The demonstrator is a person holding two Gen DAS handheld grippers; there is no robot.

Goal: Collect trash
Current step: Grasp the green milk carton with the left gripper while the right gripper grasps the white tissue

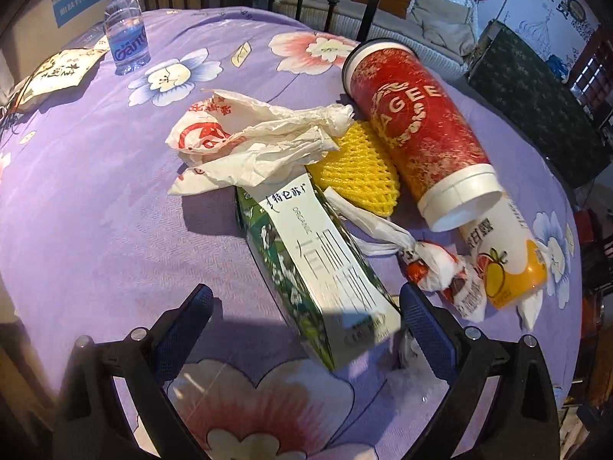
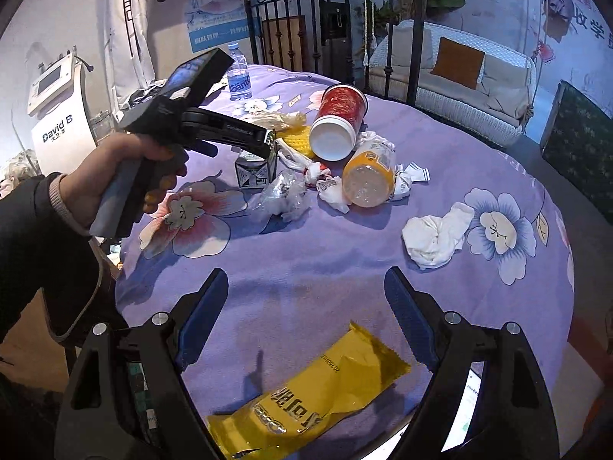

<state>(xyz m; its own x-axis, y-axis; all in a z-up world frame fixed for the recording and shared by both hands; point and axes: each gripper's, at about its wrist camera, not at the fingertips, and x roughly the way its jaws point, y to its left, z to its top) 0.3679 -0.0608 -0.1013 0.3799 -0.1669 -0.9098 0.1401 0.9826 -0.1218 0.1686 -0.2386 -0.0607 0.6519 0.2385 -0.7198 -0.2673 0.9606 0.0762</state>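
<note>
Down in the left wrist view, the left hand-held gripper stands open, its blue pads either side of the near end of a green-and-white milk carton without pressing on it. The carton lies on the purple flowered bench at centre frame. Above it sit a crumpled white bag, a yellow foam net and a red cup on its side; an orange bottle lies at right. A water bottle stands upper left.

From the right wrist view, the right hand-held gripper is open and empty — a yellow wrapper lies on the bench below and between its fingers, untouched. A white crumpled tissue rests at right. At left, a hand holds the other gripper over the carton — the trash pile sits upper centre.
</note>
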